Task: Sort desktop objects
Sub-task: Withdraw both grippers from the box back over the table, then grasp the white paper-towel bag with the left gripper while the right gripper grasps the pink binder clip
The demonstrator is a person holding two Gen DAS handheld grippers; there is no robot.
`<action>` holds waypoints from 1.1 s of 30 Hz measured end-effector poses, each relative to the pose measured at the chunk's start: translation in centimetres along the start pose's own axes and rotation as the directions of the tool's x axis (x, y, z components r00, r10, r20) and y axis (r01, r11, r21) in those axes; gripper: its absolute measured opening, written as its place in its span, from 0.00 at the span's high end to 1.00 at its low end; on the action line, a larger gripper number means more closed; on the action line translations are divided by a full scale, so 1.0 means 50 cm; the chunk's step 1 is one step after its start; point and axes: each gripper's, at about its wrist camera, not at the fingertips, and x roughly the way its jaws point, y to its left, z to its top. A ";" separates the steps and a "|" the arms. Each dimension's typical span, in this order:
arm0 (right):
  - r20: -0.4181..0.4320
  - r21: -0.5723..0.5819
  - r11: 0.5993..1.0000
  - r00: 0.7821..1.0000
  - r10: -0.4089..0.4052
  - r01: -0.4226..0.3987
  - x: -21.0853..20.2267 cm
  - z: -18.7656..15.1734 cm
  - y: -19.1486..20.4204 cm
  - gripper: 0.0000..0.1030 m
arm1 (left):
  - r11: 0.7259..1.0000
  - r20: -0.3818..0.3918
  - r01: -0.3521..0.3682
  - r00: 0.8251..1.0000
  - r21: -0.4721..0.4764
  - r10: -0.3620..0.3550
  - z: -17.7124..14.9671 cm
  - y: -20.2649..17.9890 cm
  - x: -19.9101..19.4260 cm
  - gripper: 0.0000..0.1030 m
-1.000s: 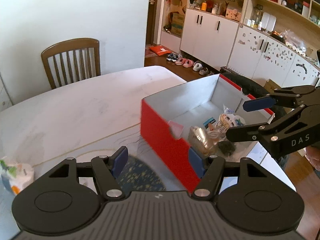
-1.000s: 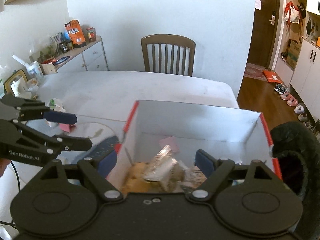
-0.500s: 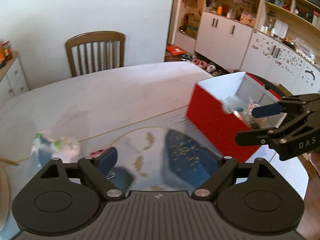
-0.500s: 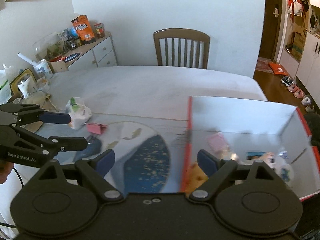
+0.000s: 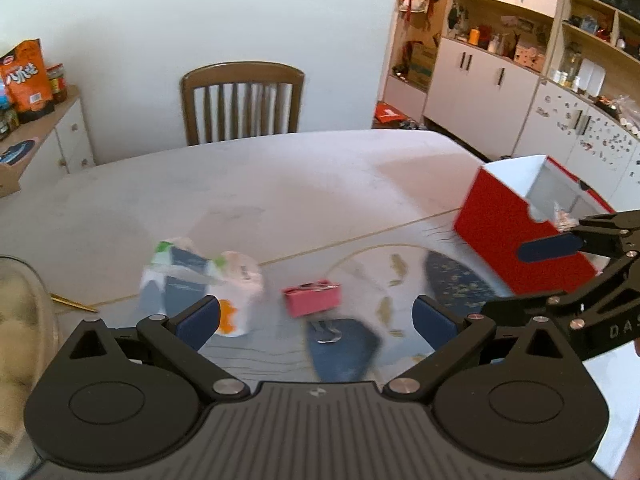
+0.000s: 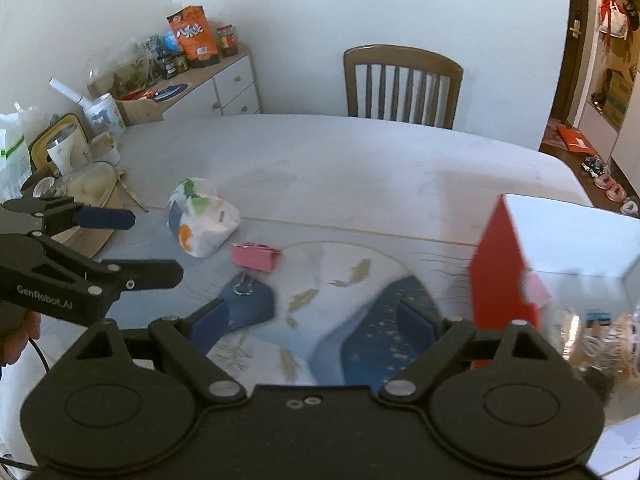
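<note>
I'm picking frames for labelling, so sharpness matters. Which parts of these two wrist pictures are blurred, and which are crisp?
Left wrist view: the pink binder clip and the white plastic bag are smeared by motion, while the open left gripper is crisp. Right wrist view: the contents of the red cardboard box are streaked at the right edge, the wooden chair is fairly sharp, and fisheye bending curves the walls.

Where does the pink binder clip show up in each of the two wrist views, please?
Left wrist view: the pink binder clip lies low and central, between the open left claw's fingers.
Right wrist view: the clip lies left of centre, beyond the right claw.
Shared landmark: the white plastic bag, just left of the clip.
</note>
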 end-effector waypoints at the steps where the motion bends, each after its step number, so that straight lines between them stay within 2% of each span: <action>1: -0.003 0.000 1.000 1.000 0.001 -0.001 0.008 0.001 0.009 0.13 | 1.000 0.003 -0.007 1.000 -0.001 0.007 -0.001 0.009 0.002 0.00; 6: -0.026 0.005 1.000 1.000 0.007 -0.007 0.050 0.008 0.049 0.13 | 0.999 0.001 -0.031 1.000 -0.020 0.031 -0.006 0.059 0.020 0.00; 12: -0.035 -0.020 1.000 0.999 0.002 -0.002 0.091 0.022 0.092 0.13 | 0.997 -0.001 -0.079 0.997 0.003 0.079 -0.007 0.104 0.053 0.00; 17: -0.040 -0.028 1.000 0.999 -0.008 0.007 0.123 0.033 0.107 0.13 | 0.997 -0.003 -0.081 0.997 -0.003 0.081 -0.001 0.135 0.086 0.00; 23: -0.061 -0.024 1.000 0.998 -0.020 0.019 0.173 0.041 0.116 0.13 | 0.992 -0.001 -0.122 0.992 0.035 0.122 0.008 0.150 0.128 0.00; 28: -0.082 -0.027 0.999 0.996 -0.035 0.033 0.221 0.045 0.123 0.13 | 0.993 0.006 -0.114 0.993 0.013 0.114 0.012 0.172 0.154 0.00; 33: -0.096 -0.043 0.998 0.994 -0.045 0.041 0.256 0.050 0.132 0.14 | 0.996 -0.021 -0.084 0.996 0.015 0.084 0.015 0.185 0.180 0.00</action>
